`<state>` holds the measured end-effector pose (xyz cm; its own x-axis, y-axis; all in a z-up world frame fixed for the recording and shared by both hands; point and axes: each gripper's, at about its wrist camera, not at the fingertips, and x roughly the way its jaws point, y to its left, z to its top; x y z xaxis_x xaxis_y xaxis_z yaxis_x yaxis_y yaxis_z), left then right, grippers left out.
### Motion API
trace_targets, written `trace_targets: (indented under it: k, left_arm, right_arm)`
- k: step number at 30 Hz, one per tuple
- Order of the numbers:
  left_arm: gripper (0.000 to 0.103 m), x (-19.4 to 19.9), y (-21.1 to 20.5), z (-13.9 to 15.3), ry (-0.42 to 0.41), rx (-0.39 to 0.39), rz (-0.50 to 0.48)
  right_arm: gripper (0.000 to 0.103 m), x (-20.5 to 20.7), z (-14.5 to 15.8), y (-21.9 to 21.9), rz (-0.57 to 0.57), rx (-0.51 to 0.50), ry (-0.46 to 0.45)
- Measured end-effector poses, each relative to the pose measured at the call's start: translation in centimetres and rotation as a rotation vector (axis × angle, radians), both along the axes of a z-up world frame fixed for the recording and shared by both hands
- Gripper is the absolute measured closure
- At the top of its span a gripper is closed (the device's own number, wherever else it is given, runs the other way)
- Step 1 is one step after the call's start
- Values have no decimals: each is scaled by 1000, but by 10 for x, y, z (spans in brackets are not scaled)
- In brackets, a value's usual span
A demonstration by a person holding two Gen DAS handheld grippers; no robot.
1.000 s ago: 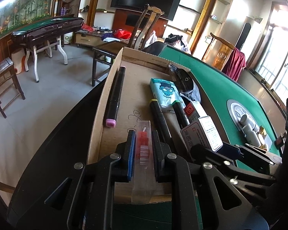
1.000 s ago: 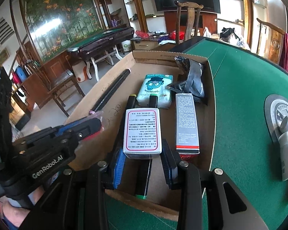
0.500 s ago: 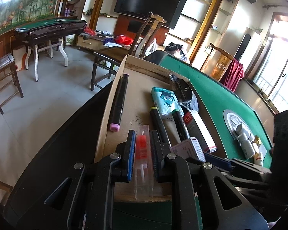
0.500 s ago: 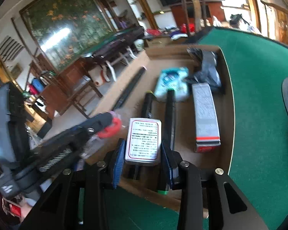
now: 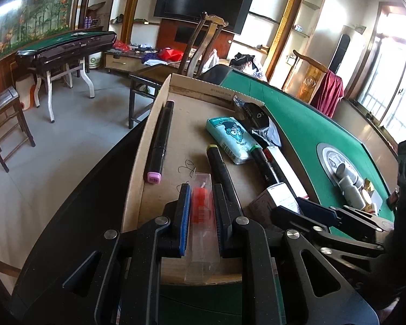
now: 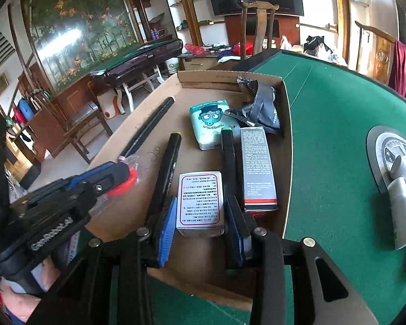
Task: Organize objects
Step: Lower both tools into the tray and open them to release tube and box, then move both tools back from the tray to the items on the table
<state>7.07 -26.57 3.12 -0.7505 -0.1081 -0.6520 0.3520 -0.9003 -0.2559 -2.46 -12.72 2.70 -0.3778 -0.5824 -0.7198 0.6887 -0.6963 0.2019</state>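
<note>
a clear packet [image 5: 201, 216] with red contents and a white printed box [image 6: 200, 203], both over the cardboard tray [image 6: 285, 146].

Matt cardboard tray [image 6: 286, 146], probably felt tabletop [image 6: 335, 140]

The left gripper [image 6: 116, 174] housing reads "GenRobot.AI".

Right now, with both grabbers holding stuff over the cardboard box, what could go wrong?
1. The left gripper pinches a slippery clear packet that sticks out past both ends of the jaws; it might slide or twist.
2. The right gripper holds a small white box right above two black markers; set down there, it could wobble.
</note>
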Motion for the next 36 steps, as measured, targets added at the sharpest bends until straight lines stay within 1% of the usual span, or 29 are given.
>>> trace_targets:
  k: [2, 3, 4, 6, 7, 8, 10, 12, 17, 22, 24, 25, 29, 31, 34, 36]
  left_arm:
    - [88, 0, -1, 0, 2, 6, 1]
    - [87, 0, -1, -1, 2, 7, 2]
    - [83, 0, 0, -1, 1, 8, 2]
    - [72, 1, 1, -1, 5, 7, -5]
    - [61, 1, 2, 0, 9, 3, -6]
    - [54, 2, 3, 1, 15, -2, -5]
    - [53, 3, 4, 3, 24, -5, -3]
    - [53, 4, 3, 3, 24, -3, 2]
    - [53, 0, 6, 1, -9, -26, 15]
    - [53, 2, 18, 2, -11, -29, 13]
    - [53, 1, 25, 3, -15, -1, -14]
    - [53, 0, 30, 5, -18, 5, -28]
    - [53, -7, 58, 20, -14, -30, -83]
    - [53, -13, 77, 27, -19, -45, -125]
    - [53, -26, 105, 30, -43, -37, -198]
    - [53, -34, 124, 29, -66, -36, -239]
  right_arm:
    - [63, -1, 2, 4, 0, -8, -1]
    - [59, -1, 4, 7, -8, -15, -2]
    - [56, -2, 5, 12, -17, -26, -5]
    - [55, -3, 9, 21, -24, -47, -6]
    - [55, -3, 12, 24, -29, -53, -6]
    - [54, -3, 13, 28, -33, -59, -7]
    - [50, -5, 15, 39, -39, -83, -14]
    - [48, -5, 18, 48, -50, -95, -14]
    - [47, -9, 25, 78, -82, -143, -21]
    - [47, -16, 35, 119, -137, -189, -8]
    - [46, -20, 40, 141, -174, -201, 10]
    - [45, -23, 42, 156, -199, -209, 15]
    - [43, -35, 46, 214, -317, -237, 25]
    - [42, -40, 47, 240, -374, -240, 16]
    - [42, -49, 49, 272, -436, -264, -9]
    - [42, -54, 46, 284, -463, -269, -27]
